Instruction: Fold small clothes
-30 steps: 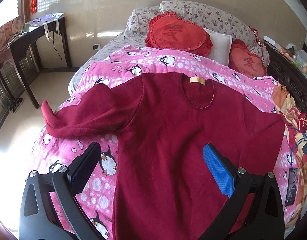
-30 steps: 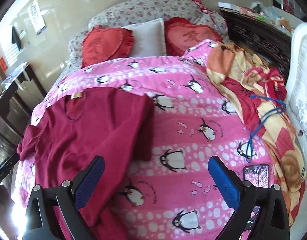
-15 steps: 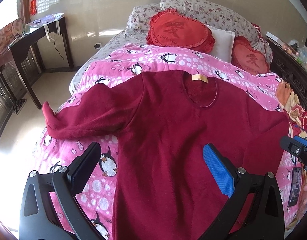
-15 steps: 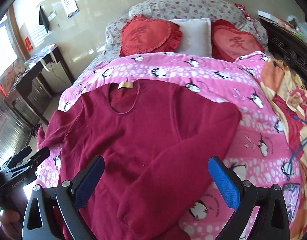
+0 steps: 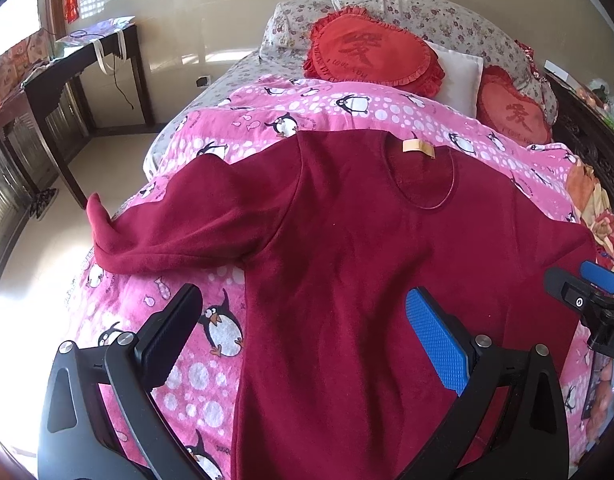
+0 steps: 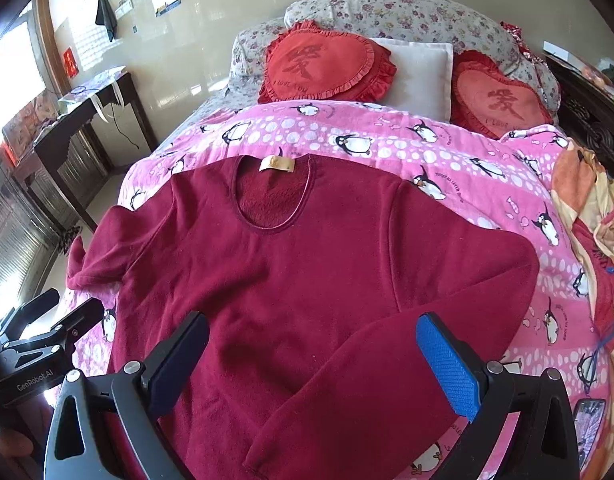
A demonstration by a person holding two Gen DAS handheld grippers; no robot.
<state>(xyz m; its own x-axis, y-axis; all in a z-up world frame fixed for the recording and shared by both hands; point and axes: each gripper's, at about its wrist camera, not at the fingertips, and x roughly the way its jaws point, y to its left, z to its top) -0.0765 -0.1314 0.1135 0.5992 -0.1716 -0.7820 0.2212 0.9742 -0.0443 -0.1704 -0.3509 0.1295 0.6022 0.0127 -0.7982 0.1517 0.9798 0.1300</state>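
- Left gripper [image 5: 303, 332]: jaws wide apart, holding nothing, hanging over the dark red fleece top [image 5: 367, 264].
- Right gripper [image 6: 319, 360]: jaws wide apart too, empty, above the bent right sleeve [image 6: 387, 368].
- Top lying flat, neck up, on the pink penguin blanket [image 6: 447, 160].
- Might pinch blanket along with the soft top, or bunch the left sleeve [image 5: 179, 232] hanging near the bed edge.

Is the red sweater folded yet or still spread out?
Mostly spread. The sweater lies flat, neckline up; one sleeve stretches outward, the other sleeve is bent down alongside the body.
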